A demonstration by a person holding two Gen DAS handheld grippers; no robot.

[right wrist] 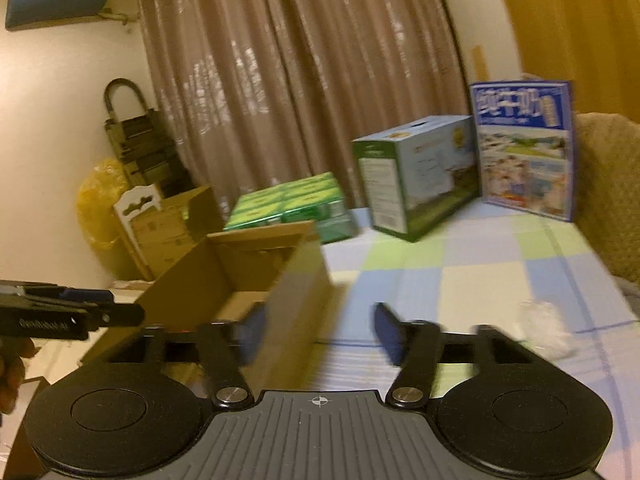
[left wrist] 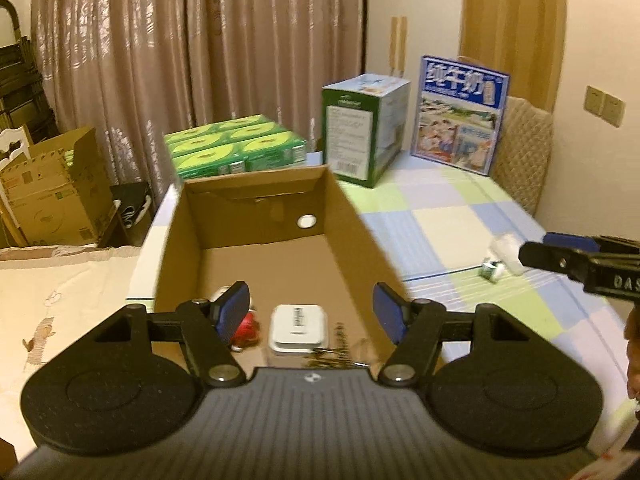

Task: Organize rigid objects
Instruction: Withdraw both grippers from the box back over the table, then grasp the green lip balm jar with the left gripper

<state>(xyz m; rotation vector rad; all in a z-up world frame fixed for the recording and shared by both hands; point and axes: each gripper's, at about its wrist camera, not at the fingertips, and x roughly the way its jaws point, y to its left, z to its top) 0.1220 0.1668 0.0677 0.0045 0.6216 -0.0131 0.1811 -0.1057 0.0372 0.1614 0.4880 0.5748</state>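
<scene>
Left gripper [left wrist: 311, 312] spread wide, empty, above cardboard box [left wrist: 352, 216]. Inside box: white tin [left wrist: 298, 329], red item [left wrist: 249, 330], chain-like item [left wrist: 340, 350]. Right gripper [right wrist: 318, 334] spread, empty, beside box wall. Blurry white object [left wrist: 506, 254], maybe wrapped, lies on checkered cloth [left wrist: 440, 220].

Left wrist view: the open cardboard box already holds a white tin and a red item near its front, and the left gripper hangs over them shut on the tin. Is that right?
Not quite. In the left wrist view the left gripper is open and holds nothing; its blue pads stand wide apart. The white tin and red item do lie near the front of the cardboard box.
</scene>
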